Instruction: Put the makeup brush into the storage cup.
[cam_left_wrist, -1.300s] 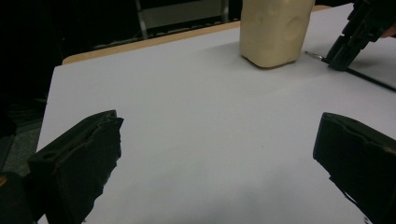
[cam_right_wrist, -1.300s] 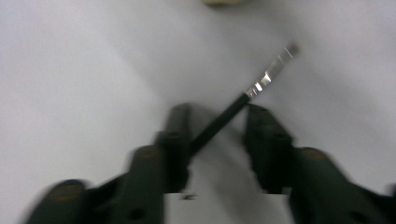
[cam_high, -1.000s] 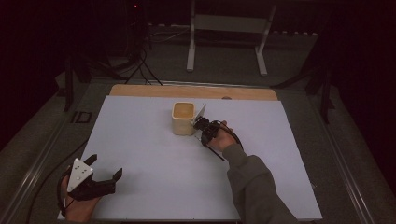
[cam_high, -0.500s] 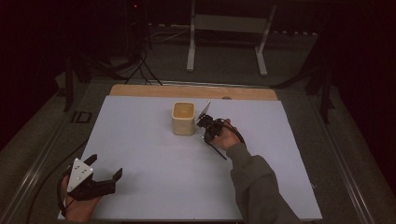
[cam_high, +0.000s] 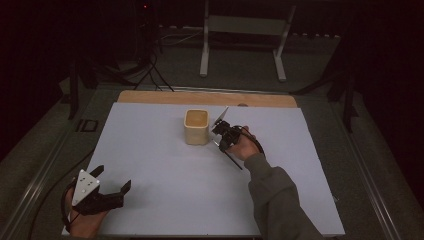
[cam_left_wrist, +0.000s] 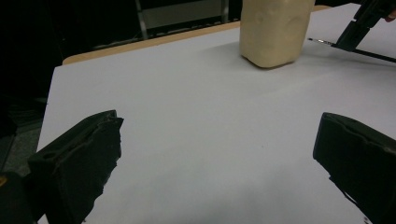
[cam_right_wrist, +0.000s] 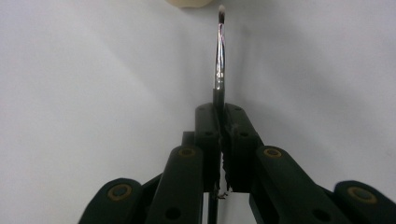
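Dim room, white desk with a wooden strip along its far edge. Near left corner: left tongs rest on the desk, jaws spread wide, nothing between them. Farther in, toward the far edge near the middle: right tongs clamped on a thin brush, its tip just beside a cream cup.

Glossy metal brush ferrule

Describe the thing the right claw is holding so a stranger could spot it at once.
Start at the white table sheet, then find the cream square cup near its far edge. Just right of the cup, the right claw grips a thin black-handled brush with a silver ferrule, the one slender stick there.
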